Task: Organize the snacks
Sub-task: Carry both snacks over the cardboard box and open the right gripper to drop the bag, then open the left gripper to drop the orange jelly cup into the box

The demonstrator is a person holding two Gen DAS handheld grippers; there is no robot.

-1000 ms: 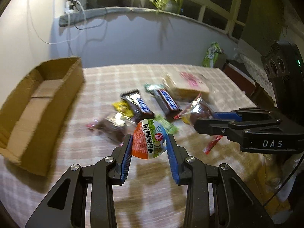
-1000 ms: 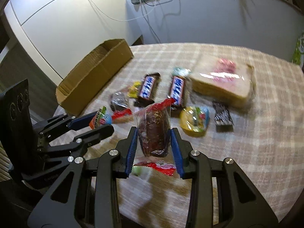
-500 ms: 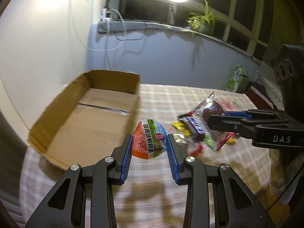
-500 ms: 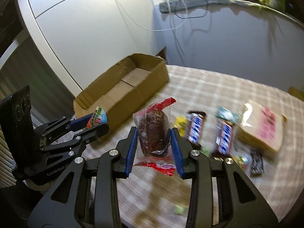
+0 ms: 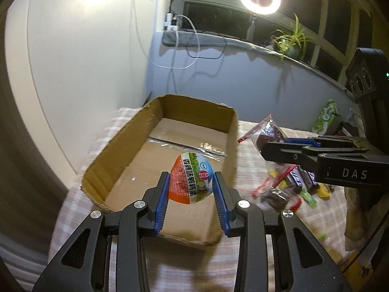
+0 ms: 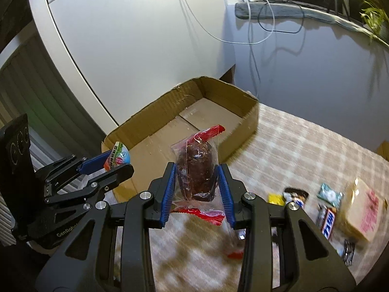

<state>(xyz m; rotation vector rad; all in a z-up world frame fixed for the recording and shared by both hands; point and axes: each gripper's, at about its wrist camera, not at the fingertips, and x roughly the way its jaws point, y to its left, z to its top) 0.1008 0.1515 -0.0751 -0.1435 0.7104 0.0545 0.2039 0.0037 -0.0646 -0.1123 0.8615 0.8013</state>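
Both grippers have swung away from the snack pile toward the box (image 5: 170, 150), which a second ago sat at the left edge and now fills the centre of both views. The left gripper (image 5: 191, 189) has its jaws closed on the egg pack (image 5: 192, 181), hanging over the box's near wall. The right gripper (image 6: 196, 185) pinches the cake (image 6: 195, 168) at centre frame, just short of the box. The remaining snacks (image 6: 325, 209) lie at lower right on the table (image 6: 304, 150). Release into the box looks imminent.
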